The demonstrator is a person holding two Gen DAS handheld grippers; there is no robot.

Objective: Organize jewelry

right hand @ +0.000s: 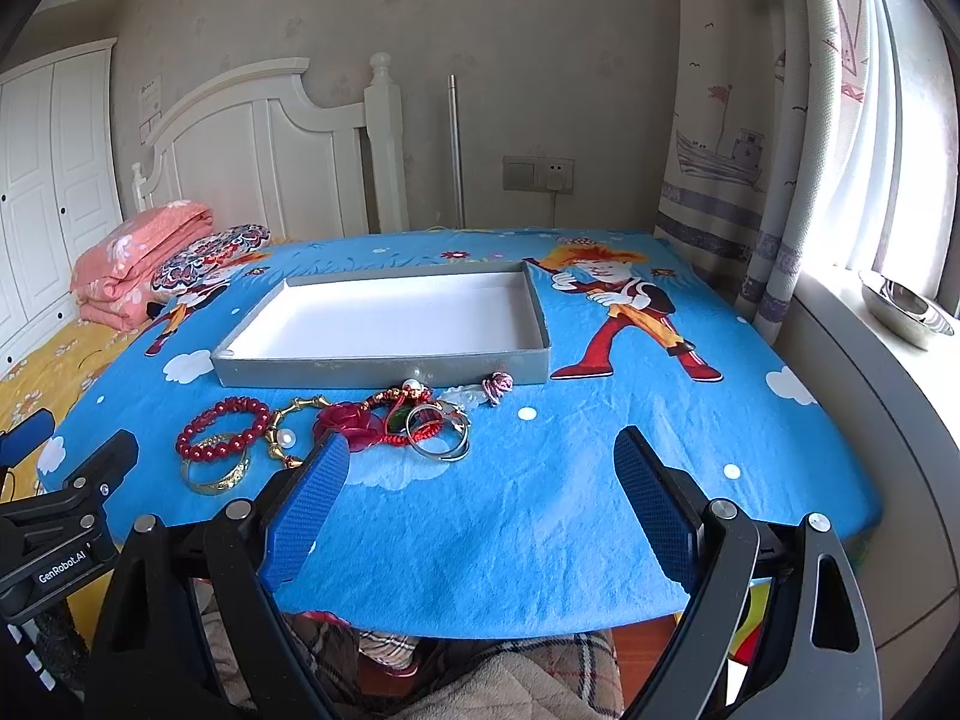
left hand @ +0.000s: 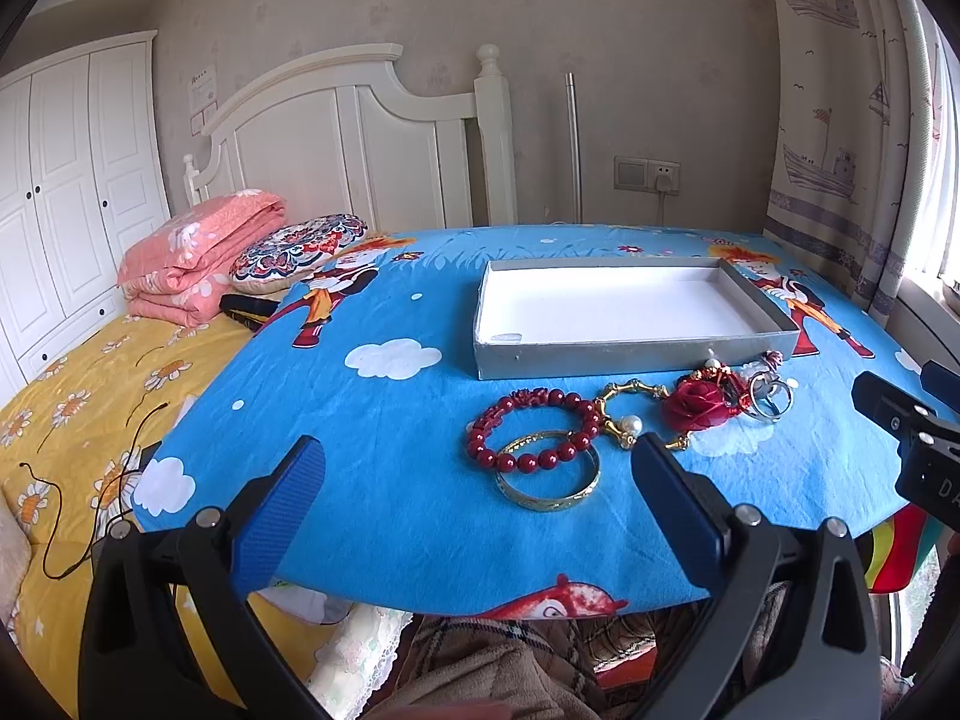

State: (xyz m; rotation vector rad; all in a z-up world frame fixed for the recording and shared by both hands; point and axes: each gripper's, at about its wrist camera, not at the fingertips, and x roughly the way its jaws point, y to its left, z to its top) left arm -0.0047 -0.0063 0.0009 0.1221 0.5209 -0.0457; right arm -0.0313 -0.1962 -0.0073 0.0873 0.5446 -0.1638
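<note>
Both our grippers, left [left hand: 477,501] and right [right hand: 480,495], gape empty. The gold bangle [left hand: 547,478] looks stiff, slick — we'd pinch its rim; the bead bracelet [left hand: 534,429] overlapping it seems floppy.

Both wrist views look forward and slightly down from the table's [left hand: 390,540] near edge toward the headboard wall. The left view sits further left, the right view further right. Both share the tray [left hand: 630,354] [right hand: 384,369] and the jewelry [left hand: 540,438] [right hand: 222,438] before it.
</note>
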